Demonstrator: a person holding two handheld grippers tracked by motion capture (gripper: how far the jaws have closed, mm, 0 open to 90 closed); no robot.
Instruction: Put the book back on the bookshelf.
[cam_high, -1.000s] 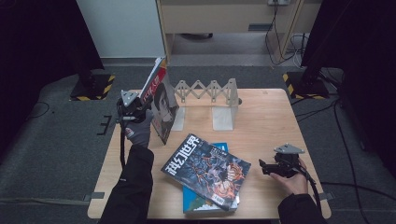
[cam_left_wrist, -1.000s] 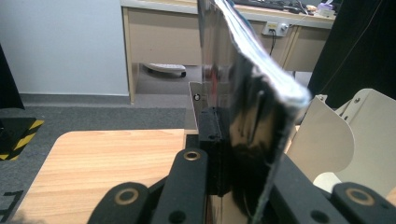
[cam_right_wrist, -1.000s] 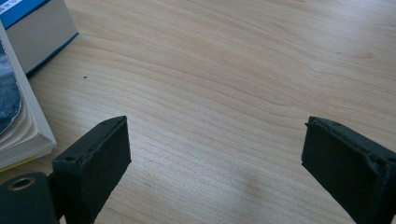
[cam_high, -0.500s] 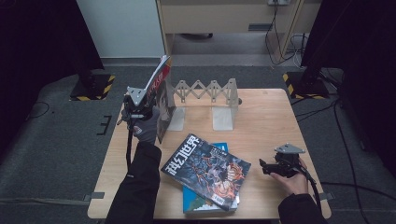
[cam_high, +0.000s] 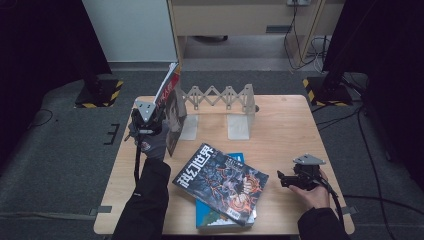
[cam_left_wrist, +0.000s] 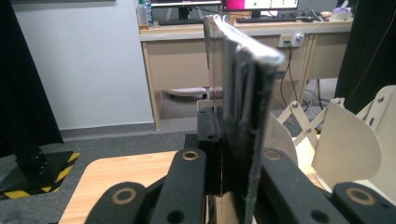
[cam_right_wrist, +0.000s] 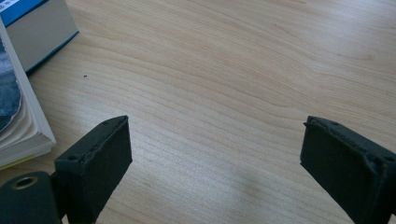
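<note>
My left gripper (cam_high: 148, 121) is shut on a thin book (cam_high: 171, 97) with a red and white cover, held upright at the table's left side, next to the left end of the cream accordion book rack (cam_high: 220, 97). In the left gripper view the book's edge (cam_left_wrist: 243, 116) stands straight up between the jaws of my left gripper (cam_left_wrist: 233, 163), with a rack plate (cam_left_wrist: 345, 144) to its right. A dark magazine (cam_high: 220, 182) lies flat on a blue book (cam_high: 212, 220) at the front middle. My right gripper (cam_high: 281, 180) rests open on the table (cam_high: 285, 130), and in its own view my right gripper (cam_right_wrist: 215, 149) has only bare wood between its fingers (cam_right_wrist: 98, 158).
In the right gripper view the stacked books' corners (cam_right_wrist: 28, 32) lie at the upper left. A desk with cables (cam_high: 295, 30) stands beyond the table. Black stands with yellow-striped bases (cam_high: 97, 92) flank the far corners. Bare wood lies between the rack and my right hand.
The left gripper has carried the book slightly to the right, closer to the rack's left end, and the book stands more upright. The right gripper has kept still.
</note>
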